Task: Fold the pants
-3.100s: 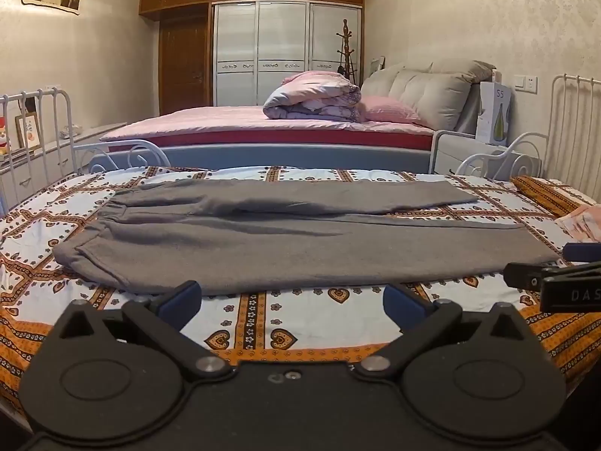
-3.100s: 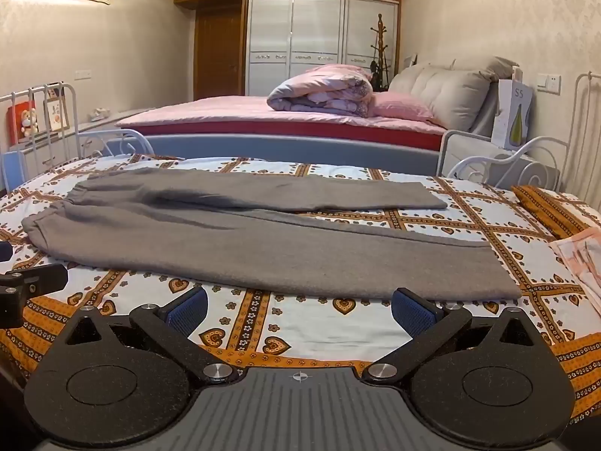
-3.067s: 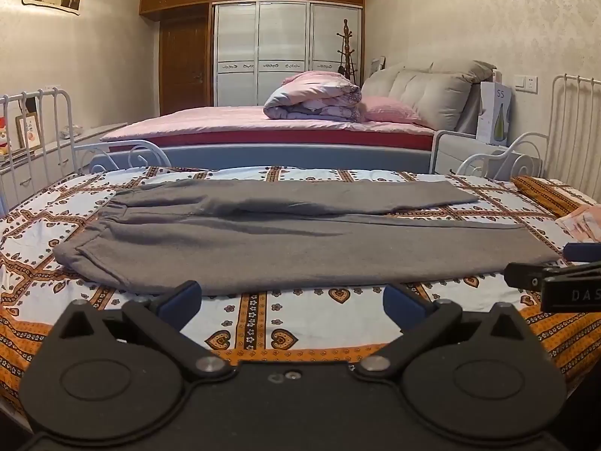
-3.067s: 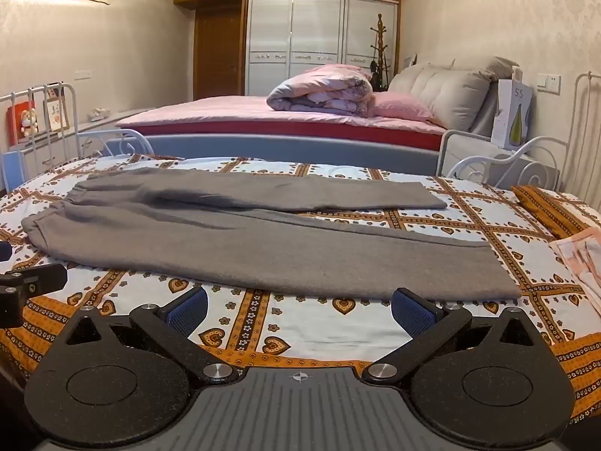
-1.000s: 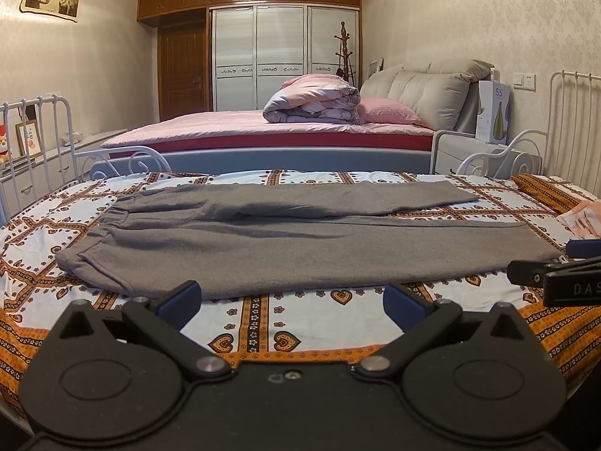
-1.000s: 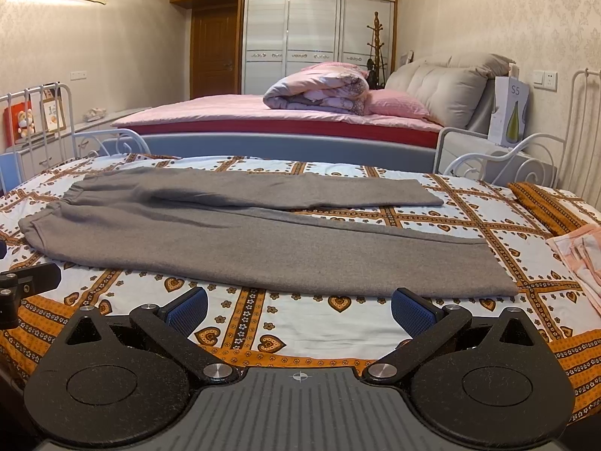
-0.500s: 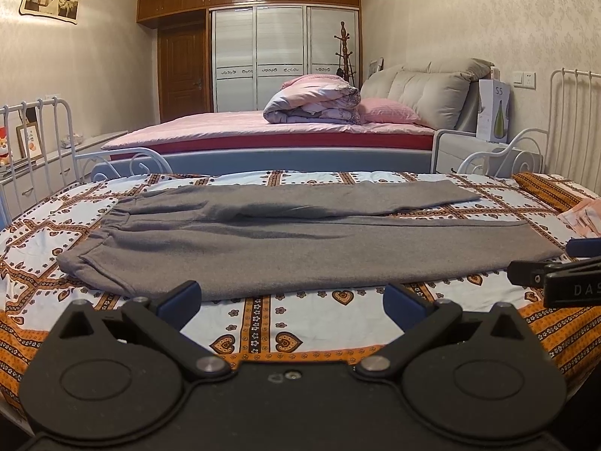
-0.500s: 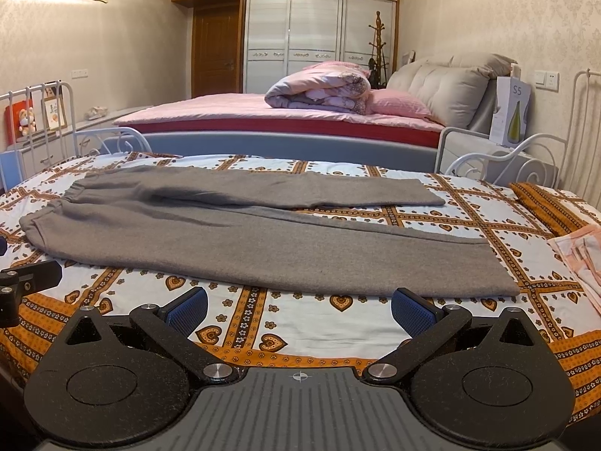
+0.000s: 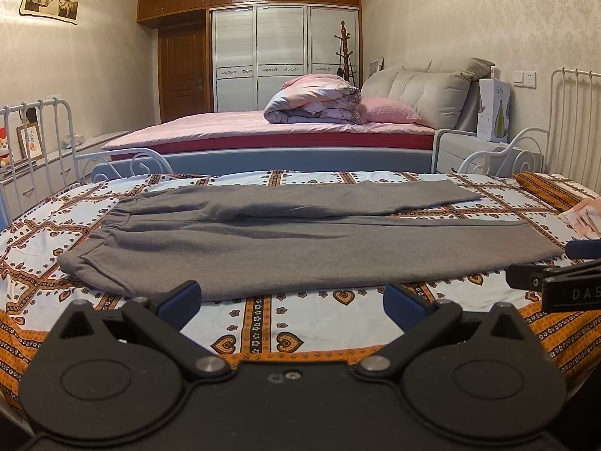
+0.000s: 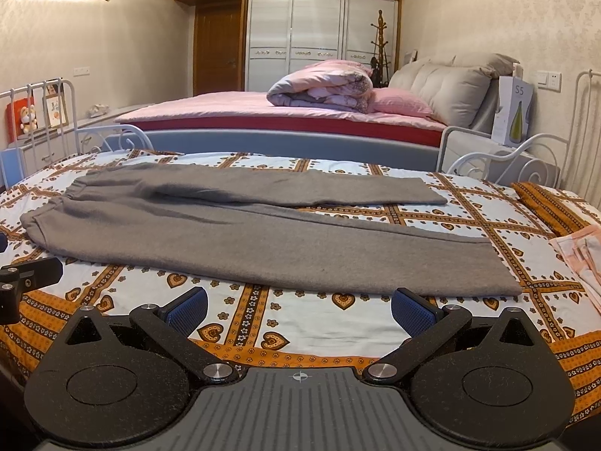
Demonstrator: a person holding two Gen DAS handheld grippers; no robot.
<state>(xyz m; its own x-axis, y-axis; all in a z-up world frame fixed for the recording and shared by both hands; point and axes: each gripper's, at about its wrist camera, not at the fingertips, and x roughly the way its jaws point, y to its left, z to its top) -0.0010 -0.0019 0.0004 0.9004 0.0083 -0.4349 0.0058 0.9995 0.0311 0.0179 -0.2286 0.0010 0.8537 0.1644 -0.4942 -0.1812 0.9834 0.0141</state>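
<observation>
Left wrist view: we see our left gripper (image 9: 292, 297) released, jaws spread wide and empty, hovering over the near edge of the bedspread (image 9: 263, 323), just short of the pants (image 9: 263, 244).
Right wrist view: our right gripper (image 10: 299, 307) is likewise spread apart and empty, near the hem end of the front leg; it also shows at the right edge of the left view.
Pants: grey, laid flat across the patterned bedspread, waistband (image 10: 45, 221) to our left, both legs running to our right, the far leg (image 10: 300, 188) splayed slightly away from the near one.
Fold state: we judge nothing is folded yet.
Handling: we expect soft, thick, limp knit cloth, light enough to lift but sure to sag and drag between two held points; it should not slip from the pads.
Where to hold: we judge the waistband corner for the left and the near leg's hem (image 10: 503, 274) for the right, pinching both layers at the edge.
Risk: catching the bedspread along with the cloth.
</observation>
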